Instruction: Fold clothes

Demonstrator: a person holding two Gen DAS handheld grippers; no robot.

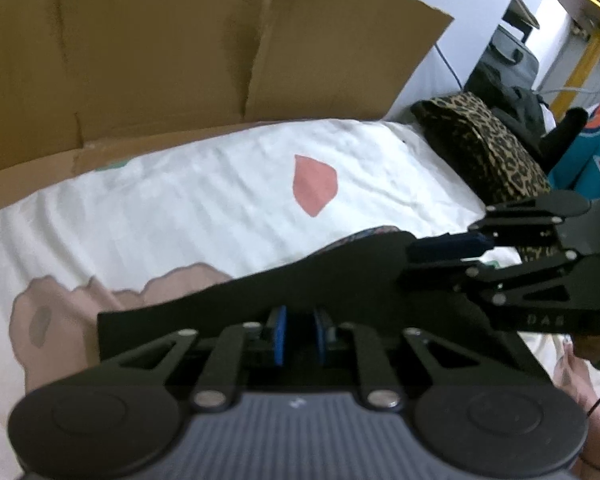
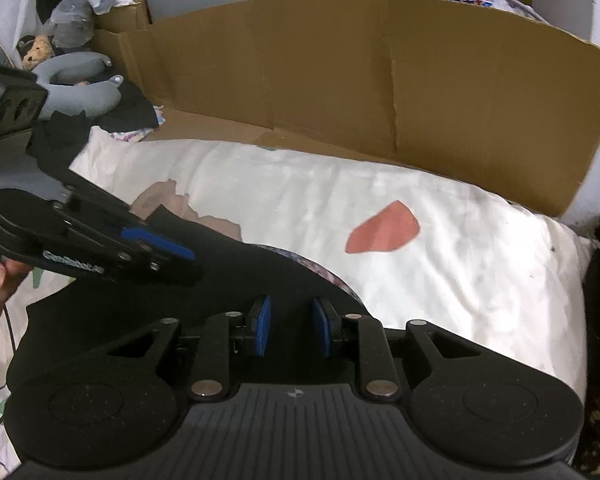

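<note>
A black garment (image 1: 300, 280) is held up above a white printed bedsheet (image 1: 180, 208). My left gripper (image 1: 300, 330) has its blue pads close together with the black cloth between them. My right gripper (image 2: 288, 328) also pinches the black garment (image 2: 228, 280) between its blue pads. The right gripper shows in the left wrist view (image 1: 452, 246) at the right, shut on the cloth's far edge. The left gripper shows in the right wrist view (image 2: 172, 252) at the left, shut on the cloth. A patterned lining (image 2: 328, 276) peeks out at the garment's edge.
A large cardboard sheet (image 1: 160, 52) stands along the far side of the bed. A leopard-print cloth (image 1: 492, 148) lies at the right, with a teal garment (image 1: 592, 152) beyond. Plush toys (image 2: 76, 76) and bags sit at the far left.
</note>
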